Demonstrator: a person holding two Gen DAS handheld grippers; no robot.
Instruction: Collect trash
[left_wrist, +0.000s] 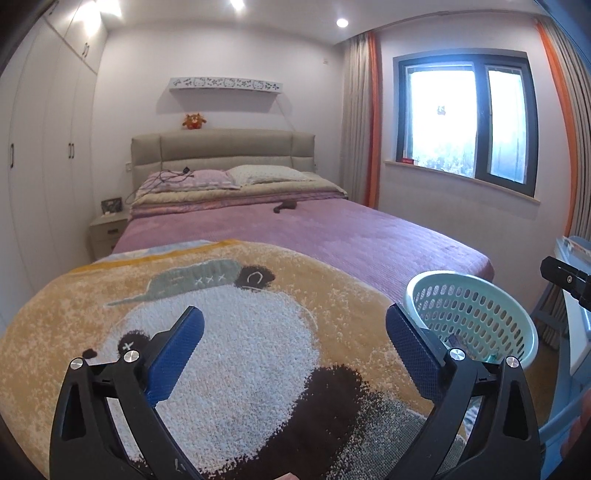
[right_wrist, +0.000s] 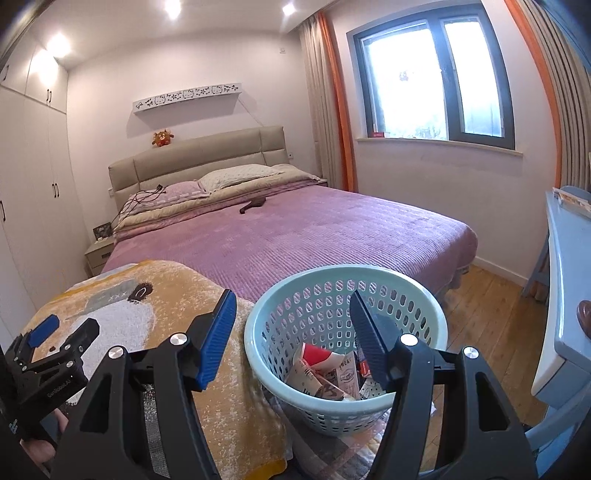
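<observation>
A pale blue perforated basket stands at the foot of the bed and holds crumpled paper trash. It also shows in the left wrist view. My right gripper is open and empty, hovering over the basket's near rim. My left gripper is open and empty above the panda blanket. The left gripper also shows at the left edge of the right wrist view. A small dark object lies on the purple bedspread, far from both grippers.
The bed fills the middle of the room, with pillows and a black cable at the headboard. A nightstand stands at the left. A blue table sits at the right. Wooden floor lies between the bed and the table.
</observation>
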